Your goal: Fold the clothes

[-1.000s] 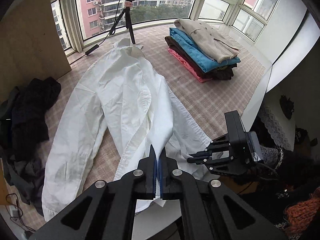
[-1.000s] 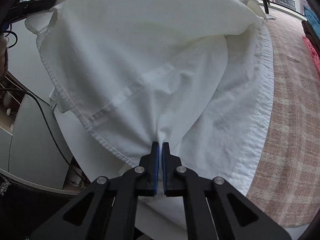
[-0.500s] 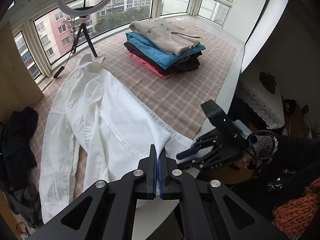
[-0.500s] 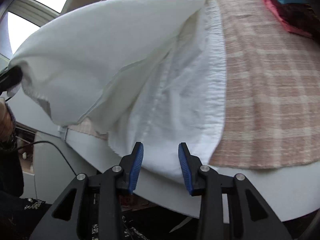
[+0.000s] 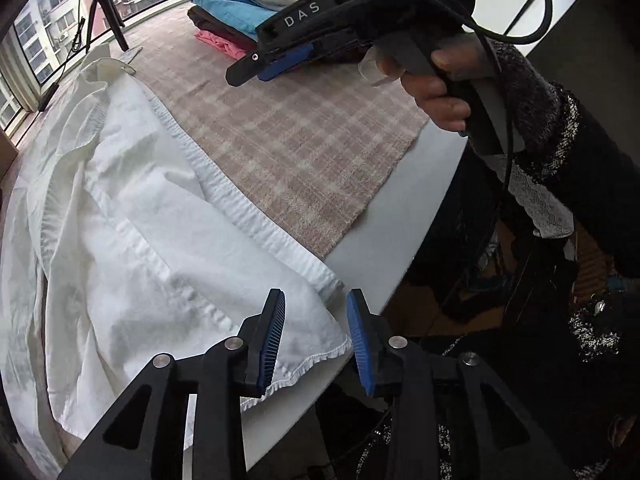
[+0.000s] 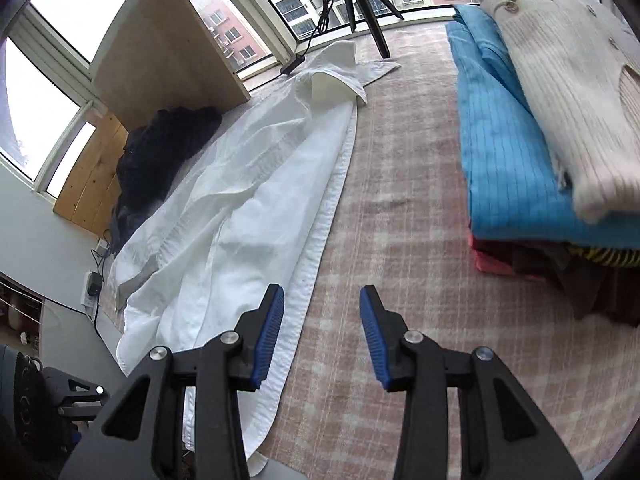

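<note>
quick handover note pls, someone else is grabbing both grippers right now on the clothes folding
Left gripper: open, jaws just opened, hem corner of the white shirt lies under them, unpinched.
Right gripper: open, nothing in it, over the plaid cloth beside the shirt's edge.
Shirt lies lengthwise, one side folded in, still long.
Folded stack sits on the right.
Left: finish folding the shirt, add it to the stack, then the dark pile.

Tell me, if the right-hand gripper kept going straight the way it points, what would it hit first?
Most likely the checked pink cloth covering the table, just beside the white shirt's edge. The right gripper is open and empty; depth is uncertain.
</note>
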A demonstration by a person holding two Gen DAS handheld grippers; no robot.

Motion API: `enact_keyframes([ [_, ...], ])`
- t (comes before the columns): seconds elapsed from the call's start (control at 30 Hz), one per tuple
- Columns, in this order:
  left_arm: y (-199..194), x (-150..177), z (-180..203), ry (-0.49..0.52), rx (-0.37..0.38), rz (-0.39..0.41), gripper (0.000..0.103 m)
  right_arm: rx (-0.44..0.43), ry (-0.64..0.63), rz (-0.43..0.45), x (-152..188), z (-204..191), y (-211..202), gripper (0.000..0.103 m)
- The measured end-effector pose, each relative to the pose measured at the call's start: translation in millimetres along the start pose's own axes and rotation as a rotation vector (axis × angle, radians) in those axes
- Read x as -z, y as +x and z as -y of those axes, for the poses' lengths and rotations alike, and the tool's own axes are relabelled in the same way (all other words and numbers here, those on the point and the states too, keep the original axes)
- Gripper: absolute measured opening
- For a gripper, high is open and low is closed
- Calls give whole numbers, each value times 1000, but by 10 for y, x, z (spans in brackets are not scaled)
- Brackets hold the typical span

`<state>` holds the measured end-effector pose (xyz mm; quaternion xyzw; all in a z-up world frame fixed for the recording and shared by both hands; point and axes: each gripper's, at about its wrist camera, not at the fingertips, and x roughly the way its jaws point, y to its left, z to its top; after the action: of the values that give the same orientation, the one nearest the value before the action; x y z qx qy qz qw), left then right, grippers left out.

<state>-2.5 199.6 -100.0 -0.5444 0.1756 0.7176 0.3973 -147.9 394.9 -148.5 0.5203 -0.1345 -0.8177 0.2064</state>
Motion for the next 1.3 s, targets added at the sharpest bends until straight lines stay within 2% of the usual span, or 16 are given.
enact_keyframes([
  [0.1,-262,-12,-398,-151,-116,72,34,-16,-71,-38,-495,-89,201,39],
  [0.2,-480,193,-904,-305,-227,103,46,-117,-102,-114,-845,-216,515,42],
  [0.3,-565,554,-1360,-426,-352,78,48,-165,-82,-189,-1106,-312,936,46],
  [0.37,-583,811,-1641,-503,-390,43,48,-164,-45,-219,-1255,-336,1178,46],
  [0.53,-569,1240,-2107,-637,-374,-3,49,-162,70,-254,-1575,-280,1592,46],
  [0.7,-407,1372,-2296,-760,-200,39,49,-211,156,-295,-1686,-209,1826,46],
  [0.8,-277,1313,-2274,-767,-163,60,46,-200,115,-293,-1699,-283,1866,46],
  [0.83,-233,1293,-2266,-770,-151,67,27,-194,93,-288,-1701,-317,1865,45],
  [0.87,-225,1265,-2237,-765,-132,81,0,-192,63,-278,-1703,-354,1834,30],
  [0.9,-267,1227,-2172,-744,-124,104,2,-191,35,-269,-1706,-388,1801,5],
  [0.93,-327,1189,-2092,-713,-133,130,0,-194,16,-262,-1726,-396,1750,3],
  [1.07,-636,1079,-1712,-600,-117,203,0,-115,-51,-199,-1861,-333,1437,3],
  [1.2,-781,1062,-1439,-530,-115,193,4,-73,-5,-140,-2011,-31,1145,3],
  [1.23,-782,1098,-1444,-542,-121,180,10,-67,7,-126,-2053,21,1095,3],
  [1.27,-768,1157,-1503,-577,-123,170,25,-69,22,-124,-2086,52,1079,5],
  [1.3,-750,1215,-1594,-622,-126,166,33,-72,38,-127,-2119,81,1069,15],
])
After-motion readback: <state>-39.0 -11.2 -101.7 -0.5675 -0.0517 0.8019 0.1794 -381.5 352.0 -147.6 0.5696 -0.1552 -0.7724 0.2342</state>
